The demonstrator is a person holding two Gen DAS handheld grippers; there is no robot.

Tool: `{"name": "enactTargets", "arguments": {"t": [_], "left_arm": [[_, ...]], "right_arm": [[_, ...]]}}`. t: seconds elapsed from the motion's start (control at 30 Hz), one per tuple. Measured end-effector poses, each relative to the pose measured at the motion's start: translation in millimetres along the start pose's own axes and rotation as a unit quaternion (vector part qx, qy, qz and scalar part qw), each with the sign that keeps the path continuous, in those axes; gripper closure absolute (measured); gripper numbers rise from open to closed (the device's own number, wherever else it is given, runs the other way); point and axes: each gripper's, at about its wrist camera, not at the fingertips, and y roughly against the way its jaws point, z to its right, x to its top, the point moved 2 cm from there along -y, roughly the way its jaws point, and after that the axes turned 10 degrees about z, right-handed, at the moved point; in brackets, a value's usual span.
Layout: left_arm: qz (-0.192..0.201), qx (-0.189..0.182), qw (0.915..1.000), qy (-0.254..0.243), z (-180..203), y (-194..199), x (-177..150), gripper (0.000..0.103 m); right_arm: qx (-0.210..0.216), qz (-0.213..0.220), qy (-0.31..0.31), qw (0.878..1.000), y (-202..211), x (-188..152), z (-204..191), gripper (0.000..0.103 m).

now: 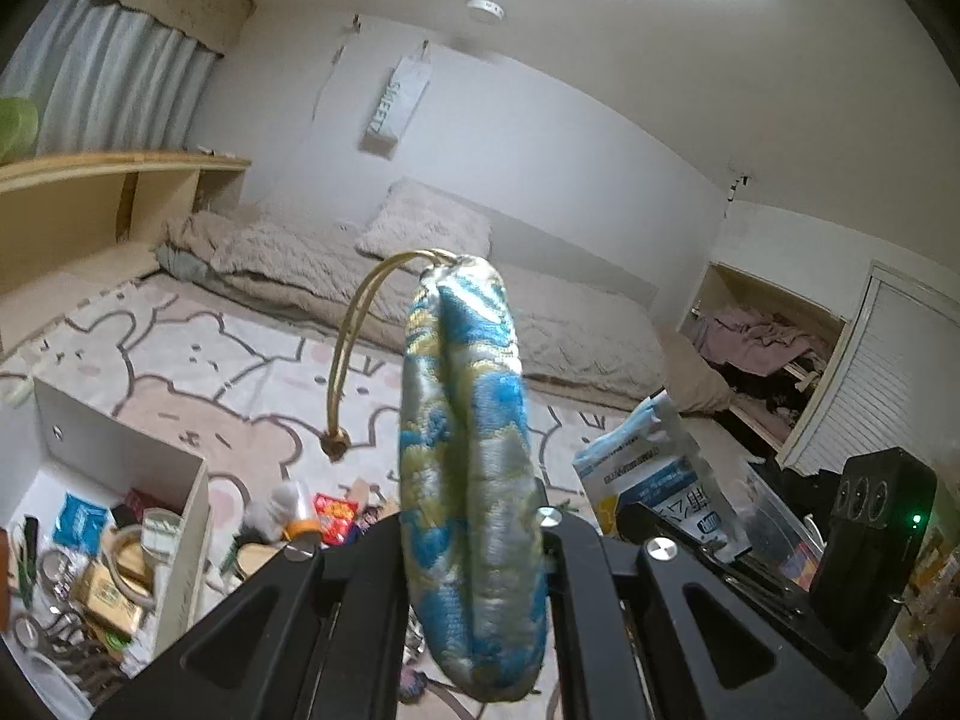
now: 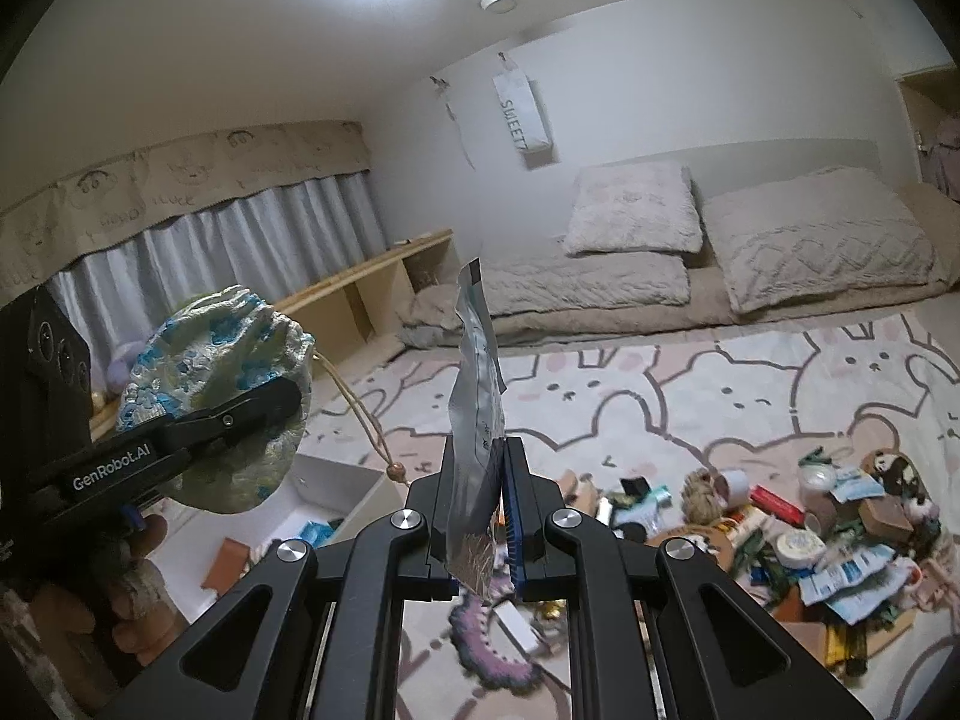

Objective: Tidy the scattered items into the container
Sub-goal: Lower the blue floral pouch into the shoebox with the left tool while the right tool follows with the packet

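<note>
Left wrist view: left claw [image 1: 474,546] clamped on a blue-and-gold brocade drawstring pouch [image 1: 468,420], pouch standing up between the fingers, raised clear of the floor
Pouch cord: gold cord [image 1: 354,348] loops from the pouch top and hangs down its left side, ending in a brown bead [image 1: 335,443]
Container: white box [image 1: 120,450] on the rug, below and left of the pouch; inside it tape rolls, a blue packet, small cartons, packed close
Rug: bunny-pattern rug [image 1: 198,360] under the box, running up to the bedding
Loose pile by the box: small items [image 1: 318,516] just right of the box wall, partly hidden by the claw; single items hard to tell apart
Right wrist view: right claw [image 2: 489,516] closed tight on a silver foil sachet [image 2: 477,396], sachet upright, its top edge above the fingers
Sachet, from the left wrist view: blue-and-white printed face [image 1: 654,480] showing right of the pouch, well above the box
Left claw, from the right wrist view: at far left, pouch bulging out both sides of the fingers, a person's hand [image 2: 138,552] on the handle below it
Box, from the right wrist view: white box seen below the pouch, left of the sachet
Scattered heap: packets, tape rolls, tubs [image 2: 840,534] on the rug, well right of the box
Background: beige bedding and pillows [image 2: 636,222] along the wall beyond the box; low wooden shelf [image 2: 372,288] under grey curtains
</note>
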Motion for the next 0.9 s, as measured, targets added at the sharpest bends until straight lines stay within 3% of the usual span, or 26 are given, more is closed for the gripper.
{"name": "enactTargets", "arguments": {"t": [0.23,0.57,0.9], "left_arm": [[0.032,0.059,0.9977,-0.011,-27.0,12.9,11.6,0.097],[0.033,0.116,0.9919,0.041,-98.7,19.5,5.1,0.097],[0.025,0.185,0.9795,0.075,-163.6,25.6,-7.6,0.097]], "right_arm": [[0.024,-0.012,-0.014,1.0,-20.7,2.8,-15.7,0.091],[0.049,-0.038,-0.008,0.998,-51.0,-5.7,-55.6,0.091],[0.071,-0.069,0.0,0.995,-80.4,-21.3,-92.3,0.09]]}}
